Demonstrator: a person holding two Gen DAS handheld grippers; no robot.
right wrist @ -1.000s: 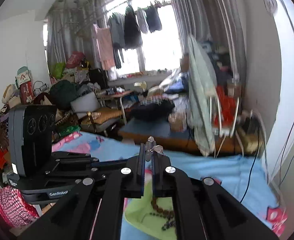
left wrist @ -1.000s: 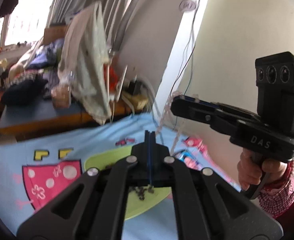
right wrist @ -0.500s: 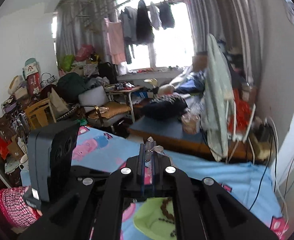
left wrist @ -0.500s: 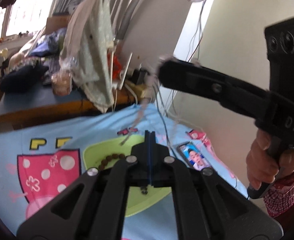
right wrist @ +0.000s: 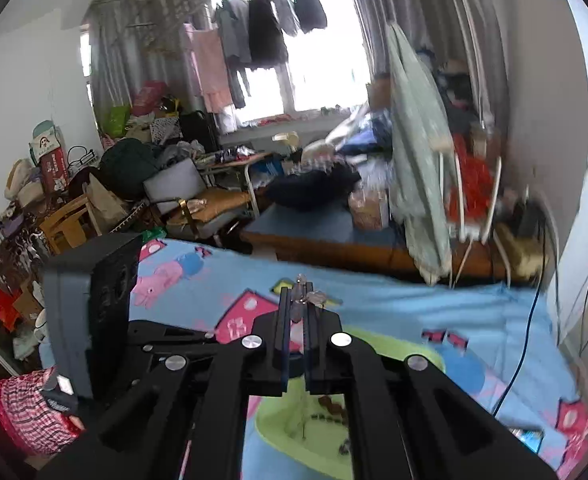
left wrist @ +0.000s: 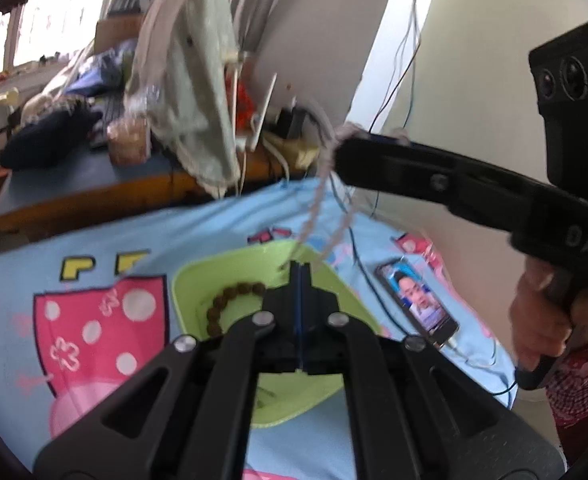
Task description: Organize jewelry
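A lime green tray (left wrist: 198, 280) lies on the blue cartoon bedsheet (left wrist: 106, 236); a brown bead bracelet (left wrist: 230, 300) lies in it. My right gripper (left wrist: 340, 152) is shut on a pale pink bead necklace (left wrist: 314, 208) that hangs down in a loop above the tray. In the right wrist view the necklace (right wrist: 302, 300) sticks out between the closed fingertips, and the tray (right wrist: 294, 432) shows below. My left gripper (left wrist: 300, 270) is shut and empty, low over the tray's far side.
A phone (left wrist: 416, 304) with a lit screen and cable lies on the sheet right of the tray. A drying rack with a pale cloth (left wrist: 190, 92) and a low cluttered table (left wrist: 70, 176) stand beyond the bed. A wall is at right.
My right gripper has lifted the necklace higher and swung left across the view; the strand now hangs freely over the tray. The left gripper stays shut above the tray.
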